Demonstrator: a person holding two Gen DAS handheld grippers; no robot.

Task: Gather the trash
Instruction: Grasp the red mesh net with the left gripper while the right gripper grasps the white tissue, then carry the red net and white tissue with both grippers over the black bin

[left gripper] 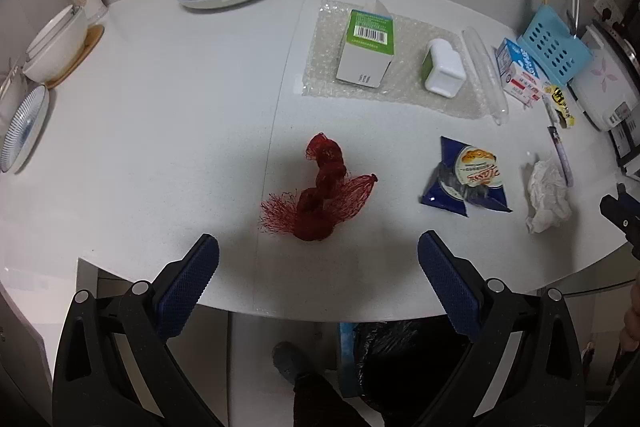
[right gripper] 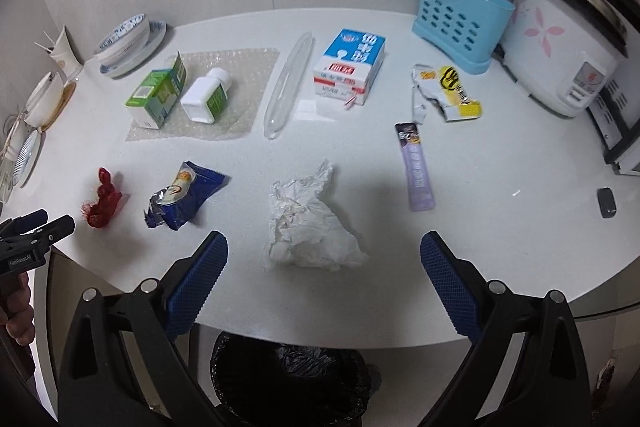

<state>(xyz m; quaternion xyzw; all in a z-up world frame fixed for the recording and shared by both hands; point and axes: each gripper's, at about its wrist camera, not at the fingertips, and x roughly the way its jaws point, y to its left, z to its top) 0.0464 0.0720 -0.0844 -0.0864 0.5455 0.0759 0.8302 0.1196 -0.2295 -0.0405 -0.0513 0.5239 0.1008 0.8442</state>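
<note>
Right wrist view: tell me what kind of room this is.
Likely a home kitchen or dining corner: a rice cooker, stacked bowls and a chopstick holder stand on a white table.

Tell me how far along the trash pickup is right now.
Nothing looks collected yet. Both grippers, left and right, are open and empty. The left faces the red mesh net, the right the crumpled tissue. The blue snack wrapper, purple sachet and torn yellow wrapper remain too.

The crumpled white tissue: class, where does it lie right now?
The crumpled white tissue lies near the table's front edge, centred before the right gripper, between blue snack wrapper and purple sachet.
</note>
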